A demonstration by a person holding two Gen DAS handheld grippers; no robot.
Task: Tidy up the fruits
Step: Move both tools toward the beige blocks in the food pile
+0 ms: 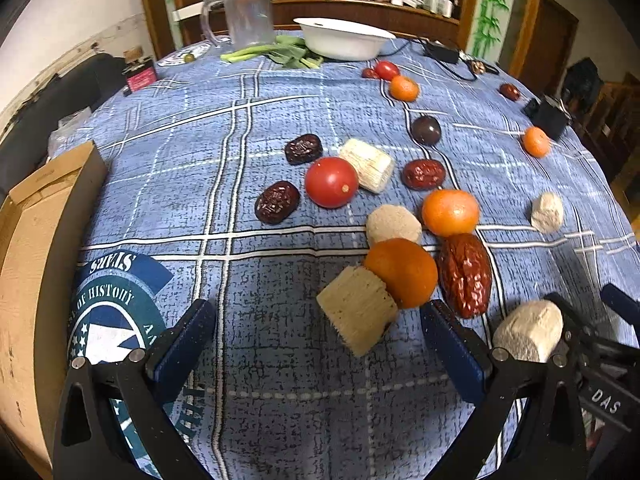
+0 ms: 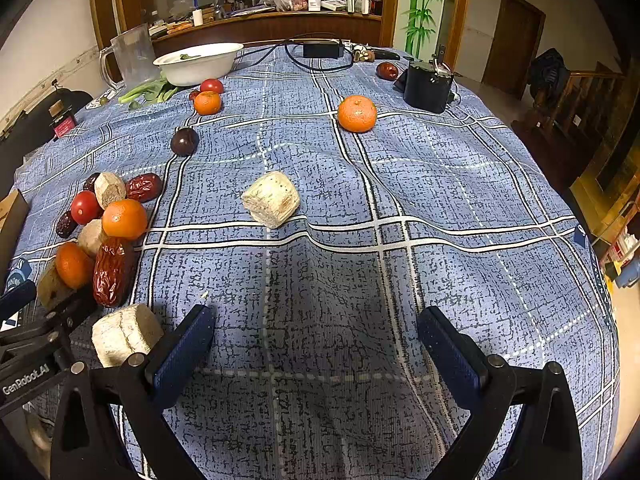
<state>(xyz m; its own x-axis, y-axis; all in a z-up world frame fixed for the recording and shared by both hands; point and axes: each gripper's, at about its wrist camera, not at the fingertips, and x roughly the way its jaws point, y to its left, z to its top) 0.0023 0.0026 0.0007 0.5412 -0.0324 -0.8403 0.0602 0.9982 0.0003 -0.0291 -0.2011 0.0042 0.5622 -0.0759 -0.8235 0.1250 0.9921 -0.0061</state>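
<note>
A cluster of fruit lies on the blue checked cloth: a tomato (image 1: 331, 182), oranges (image 1: 450, 212) (image 1: 402, 272), red dates (image 1: 466, 274) (image 1: 423, 174), dark dates (image 1: 277, 202) and pale cut chunks (image 1: 356, 308) (image 1: 367, 165). My left gripper (image 1: 318, 334) is open and empty, just short of the nearest chunk. My right gripper (image 2: 316, 338) is open and empty over bare cloth. A pale chunk (image 2: 272, 199) lies ahead of it, an orange (image 2: 357, 113) farther off. Another chunk (image 2: 125, 332) lies by its left finger. The cluster (image 2: 120, 220) is to its left.
A white bowl (image 1: 344, 38) and a clear jug (image 1: 244, 12) stand at the far edge beside green stalks (image 1: 276, 54). A dark plum (image 1: 426, 130), a small tomato and an orange (image 1: 404, 88) lie beyond. A cardboard box (image 1: 36, 248) is at left. A black device (image 2: 428, 84) and cables sit far right.
</note>
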